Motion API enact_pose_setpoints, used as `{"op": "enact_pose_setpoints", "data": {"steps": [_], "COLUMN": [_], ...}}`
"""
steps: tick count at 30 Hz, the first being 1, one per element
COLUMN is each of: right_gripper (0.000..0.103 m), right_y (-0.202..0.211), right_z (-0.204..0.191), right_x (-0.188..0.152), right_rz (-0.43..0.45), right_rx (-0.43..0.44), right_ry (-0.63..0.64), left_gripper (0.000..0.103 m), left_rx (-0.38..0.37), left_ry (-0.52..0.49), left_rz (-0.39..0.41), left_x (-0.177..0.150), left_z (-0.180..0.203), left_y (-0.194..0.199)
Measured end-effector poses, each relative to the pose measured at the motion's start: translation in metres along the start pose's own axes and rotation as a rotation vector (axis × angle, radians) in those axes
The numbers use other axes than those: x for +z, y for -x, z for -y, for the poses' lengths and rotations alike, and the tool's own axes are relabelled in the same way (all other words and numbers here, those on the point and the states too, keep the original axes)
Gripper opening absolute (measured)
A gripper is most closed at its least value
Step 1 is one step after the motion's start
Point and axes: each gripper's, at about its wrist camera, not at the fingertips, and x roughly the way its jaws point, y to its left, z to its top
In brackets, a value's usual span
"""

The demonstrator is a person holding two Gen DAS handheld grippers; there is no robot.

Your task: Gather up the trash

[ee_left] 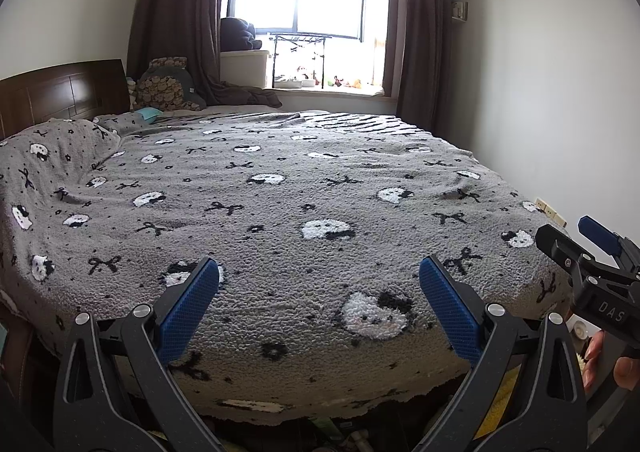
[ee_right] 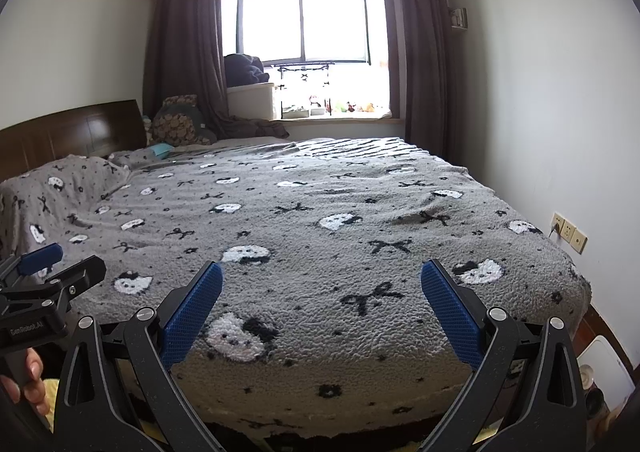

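Note:
My left gripper [ee_left: 319, 268] stands open above the foot edge of a bed, with nothing between its blue pads [ee_left: 192, 308]. Beside it my right gripper [ee_right: 322, 270] is open and empty too, held at about the same height. Each shows in the other's view: the right gripper [ee_left: 572, 236] at the right edge, the left gripper [ee_right: 68, 262] at the left edge. A small teal item [ee_left: 149, 113] [ee_right: 161, 149] lies far off near the pillows; what it is I cannot tell. No other loose piece shows on the grey blanket [ee_left: 304, 187].
The bed fills most of the room, with a dark wooden headboard [ee_right: 72, 131] at left and a wall with sockets [ee_right: 568, 232] close on the right. A white container [ee_right: 600, 360] sits on the floor at lower right. Small items [ee_left: 340, 436] lie under the bed's foot edge.

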Motion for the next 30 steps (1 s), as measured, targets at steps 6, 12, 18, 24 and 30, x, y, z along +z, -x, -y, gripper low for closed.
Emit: {"op": "enact_pose_setpoints", "data": {"steps": [6,12,18,24,30], "right_gripper": [0.100,0.100,0.100,0.100,0.100], "right_y": [-0.001,-0.001,-0.003,-0.004,-0.004], "right_z": [0.000,0.001,0.001,0.001,0.004], "right_x": [0.000,0.000,-0.001,-0.001,-0.002], "right_rz": [-0.001,-0.001,-0.007,-0.008,-0.010], "right_rx": [0.001,0.001,0.001,0.000,-0.001], "right_ry": [0.001,0.001,0.002,0.001,-0.003], "left_gripper": [0.095,0.095,0.095,0.095,0.095], "left_rx": [0.031,0.042,0.058,0.075,0.085], "left_ry": [-0.002,0.016,0.012,0.003,0.001], "left_rz": [0.011,0.048,0.074,0.055,0.046], "left_x": [0.002,0.005,0.005,0.005,0.005], "left_z": [0.000,-0.001,0.000,0.001,0.000], "left_y": [0.003,0.008,0.012,0.010,0.009]}}
